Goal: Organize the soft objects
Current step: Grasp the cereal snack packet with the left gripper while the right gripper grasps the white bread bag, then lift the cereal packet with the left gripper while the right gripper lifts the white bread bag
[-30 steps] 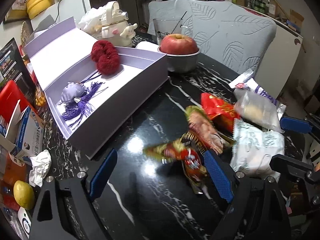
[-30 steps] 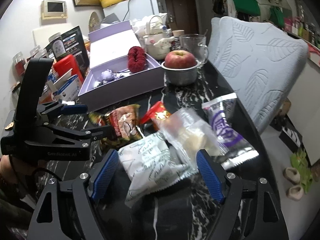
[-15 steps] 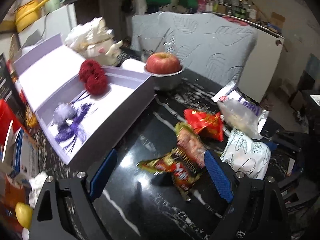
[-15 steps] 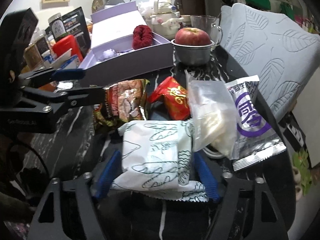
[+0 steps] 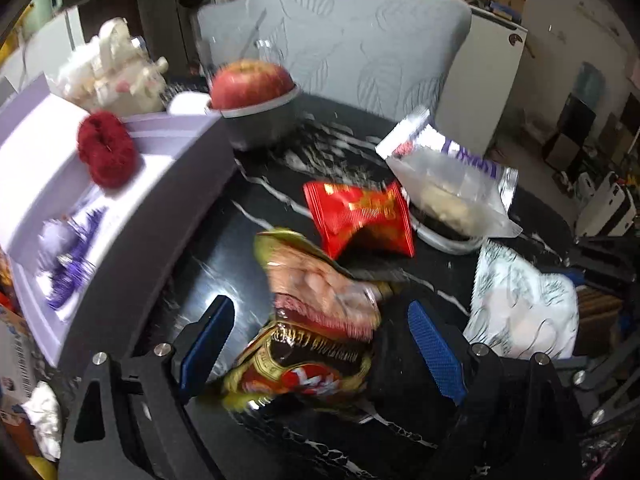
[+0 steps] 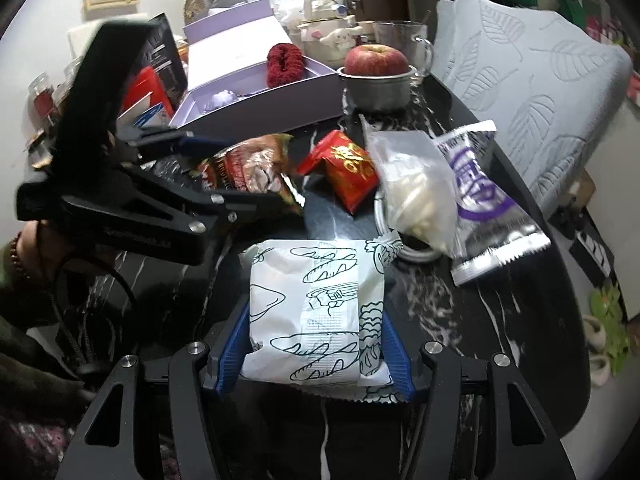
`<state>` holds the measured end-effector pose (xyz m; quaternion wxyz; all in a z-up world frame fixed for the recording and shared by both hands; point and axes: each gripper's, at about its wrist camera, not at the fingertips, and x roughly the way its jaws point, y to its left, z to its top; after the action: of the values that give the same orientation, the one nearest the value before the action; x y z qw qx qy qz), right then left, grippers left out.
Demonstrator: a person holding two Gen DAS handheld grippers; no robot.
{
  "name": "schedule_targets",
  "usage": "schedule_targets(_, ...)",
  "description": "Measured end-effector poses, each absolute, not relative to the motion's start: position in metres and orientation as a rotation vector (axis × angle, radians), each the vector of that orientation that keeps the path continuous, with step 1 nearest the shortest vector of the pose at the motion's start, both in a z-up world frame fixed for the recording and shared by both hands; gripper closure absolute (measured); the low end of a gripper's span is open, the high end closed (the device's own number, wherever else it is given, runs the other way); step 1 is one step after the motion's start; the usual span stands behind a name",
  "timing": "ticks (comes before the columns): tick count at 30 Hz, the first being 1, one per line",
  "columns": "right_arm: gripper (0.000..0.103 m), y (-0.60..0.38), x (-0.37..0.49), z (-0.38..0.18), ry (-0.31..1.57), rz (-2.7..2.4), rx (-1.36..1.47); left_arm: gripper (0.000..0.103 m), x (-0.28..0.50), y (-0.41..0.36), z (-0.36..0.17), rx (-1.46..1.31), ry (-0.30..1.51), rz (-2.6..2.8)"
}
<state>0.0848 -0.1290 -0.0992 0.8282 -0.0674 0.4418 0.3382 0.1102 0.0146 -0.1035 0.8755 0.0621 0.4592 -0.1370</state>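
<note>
White bread packet (image 6: 316,312) near centre, being clamped by closing right gripper (image 6: 314,354); left gripper (image 5: 320,350) straddling brown snack bag (image 5: 316,292), apart; lavender box (image 6: 256,92) far left awaiting packets

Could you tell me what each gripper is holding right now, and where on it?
The right gripper is closing on the white bread packet, fingers on its two long sides. The left gripper is open around a snack bag, holding nothing.

Glossy black marble-look table (image 6: 460,308) with white veins. Crinkly, shiny foil snack packets (image 5: 320,312); a matt white printed wrapper (image 6: 316,308). Fuzzy red scrunchie (image 6: 284,62) in a smooth matt lilac box (image 6: 260,104). Dull metal bowl (image 6: 378,90).
</note>
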Motion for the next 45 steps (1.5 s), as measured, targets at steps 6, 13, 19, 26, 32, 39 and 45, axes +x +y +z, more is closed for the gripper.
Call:
schedule_targets(6, 0.041, -0.130, 0.082, -0.098, 0.942, 0.692, -0.152, 0.014, 0.112, 0.012, -0.115, 0.139, 0.972, -0.279)
schedule_targets(13, 0.028, -0.122, 0.084, -0.102, 0.966, 0.667, -0.174, 0.048, 0.108, 0.019, -0.114, 0.092, 0.948, -0.243)
schedule_targets(19, 0.028, -0.122, 0.088, -0.103, 0.982, 0.668, -0.137, 0.052, 0.095, 0.028, -0.111, 0.016, 0.966, -0.234)
schedule_targets(26, 0.038, -0.123, 0.080, -0.102, 0.955, 0.656, -0.123, 0.052, 0.066, 0.037, -0.110, -0.031, 0.978, -0.207)
schedule_targets(32, 0.044, -0.119, 0.071, -0.100, 0.942, 0.676, -0.140, 0.052, 0.033, 0.038, -0.108, -0.028, 0.973, -0.172)
schedule_targets(39, 0.044, -0.107, 0.057, -0.102, 0.948, 0.718, -0.166, 0.052, 0.002, 0.043, -0.104, -0.051, 0.976, -0.129)
schedule_targets(45, 0.044, -0.097, 0.046, -0.102, 0.949, 0.737, -0.186, 0.052, -0.016, 0.057, -0.103, -0.069, 0.975, -0.078)
